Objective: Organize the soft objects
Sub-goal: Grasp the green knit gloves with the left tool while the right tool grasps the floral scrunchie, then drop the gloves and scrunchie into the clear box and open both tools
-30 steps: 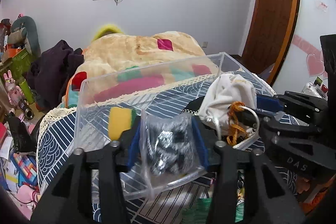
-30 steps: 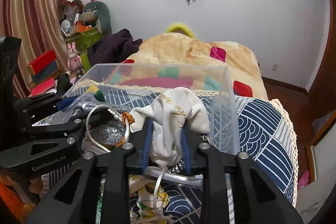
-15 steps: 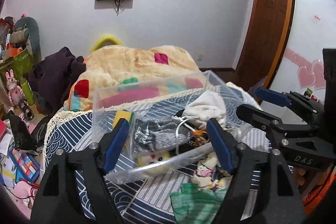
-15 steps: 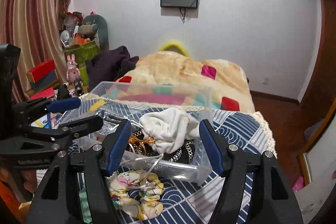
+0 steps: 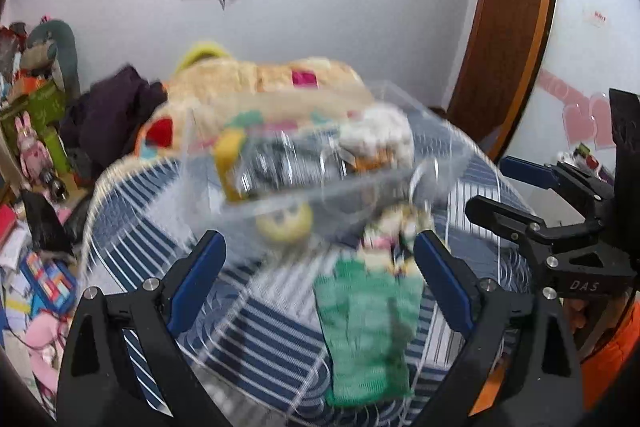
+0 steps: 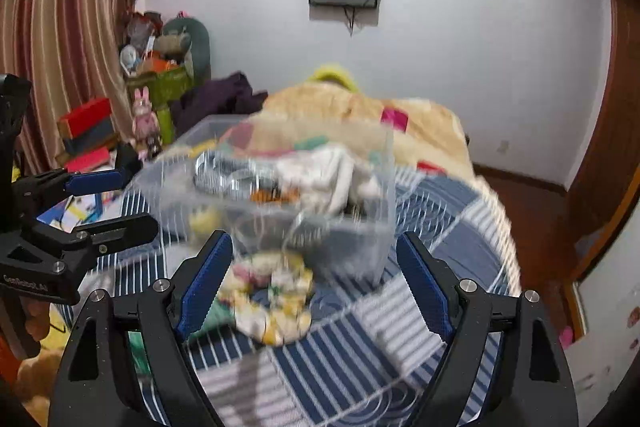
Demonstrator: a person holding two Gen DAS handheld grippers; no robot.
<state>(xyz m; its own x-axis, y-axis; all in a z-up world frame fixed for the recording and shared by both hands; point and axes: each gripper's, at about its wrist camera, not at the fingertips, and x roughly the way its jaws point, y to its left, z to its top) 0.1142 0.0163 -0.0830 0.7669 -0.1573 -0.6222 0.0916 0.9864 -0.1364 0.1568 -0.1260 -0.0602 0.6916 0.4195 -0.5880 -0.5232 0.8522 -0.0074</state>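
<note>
A clear plastic bin (image 5: 440,155) stands on the blue-and-white bedspread and holds a bagged grey item (image 5: 280,163), a white cloth pouch (image 5: 380,135) and a yellow piece (image 5: 228,155). In front of it lie a green knitted cloth (image 5: 364,327) and a floral cloth (image 5: 392,239). My left gripper (image 5: 318,247) hangs back from the bin, its jaws opening with nothing between them. My right gripper (image 6: 314,243) is likewise opening and empty, short of the bin (image 6: 384,227), above the floral cloth (image 6: 276,299). The white pouch (image 6: 328,175) rests inside. Both views are motion-blurred.
A beige blanket (image 5: 260,83) with coloured patches is heaped behind the bin, with purple clothing (image 5: 112,111) to its left. Toys and boxes (image 6: 156,75) crowd the left side by the striped curtain. A wooden door (image 5: 504,27) is at the right.
The left gripper let go of the bagged grey item and the right one of the white pouch; both now lie in the bin. Both grippers opened wide and drew back from the bin.
</note>
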